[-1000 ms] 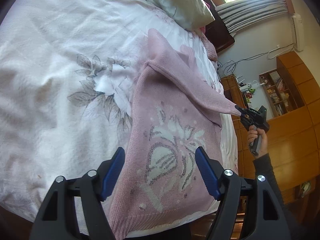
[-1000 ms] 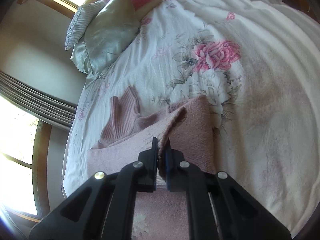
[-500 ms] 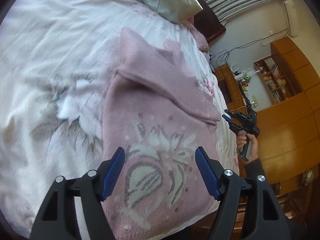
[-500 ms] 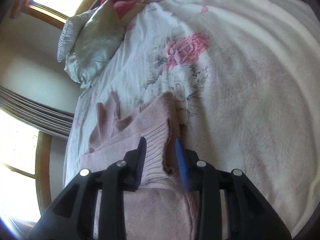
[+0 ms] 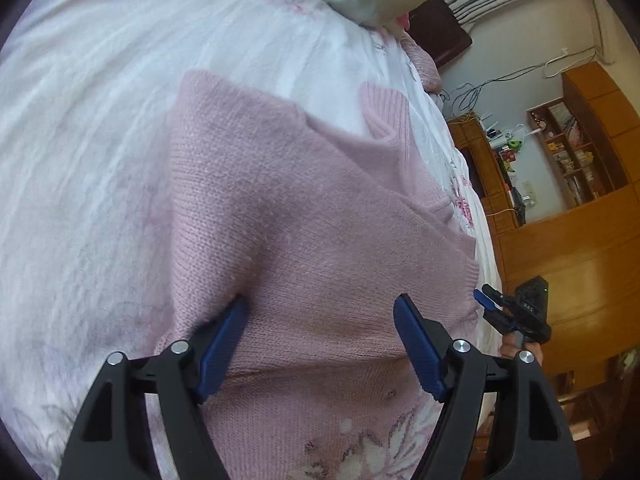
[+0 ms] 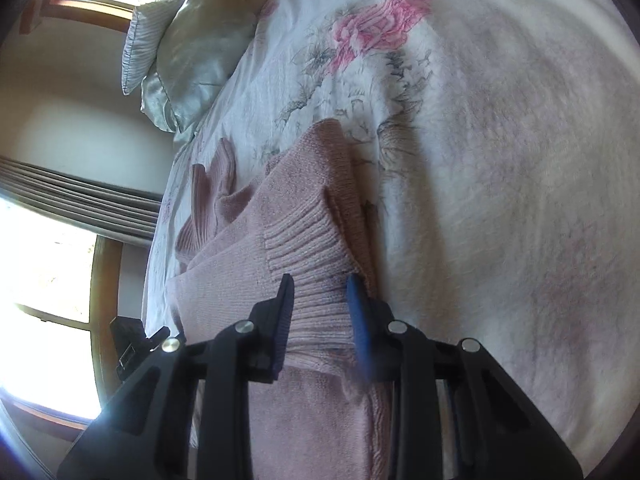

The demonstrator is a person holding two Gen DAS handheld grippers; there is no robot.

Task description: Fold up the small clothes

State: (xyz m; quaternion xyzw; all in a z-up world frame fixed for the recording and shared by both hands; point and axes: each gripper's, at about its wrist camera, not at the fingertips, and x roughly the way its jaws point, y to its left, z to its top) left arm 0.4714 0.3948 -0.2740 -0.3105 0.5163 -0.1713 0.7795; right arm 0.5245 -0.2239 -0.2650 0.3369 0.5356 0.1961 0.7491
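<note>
One pink knit sweater [image 5: 312, 216] with a white flower pattern is lying on the bed [image 5: 100, 160], sleeve folded across, ribbed cuff [image 6: 308, 248] at 12 o'clock of the right tool [image 6: 320, 304]. Both tools, left tool [image 5: 320, 320] too, are hanging spread apart, gripping nothing. Two pillows [image 6: 188, 52] sitting at 11 o'clock.

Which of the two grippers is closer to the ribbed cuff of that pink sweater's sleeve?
Right. The right gripper hangs open directly over the ribbed cuff, jaws either side of it. The left gripper is open over the sweater's folded body, away from the cuff.
</note>
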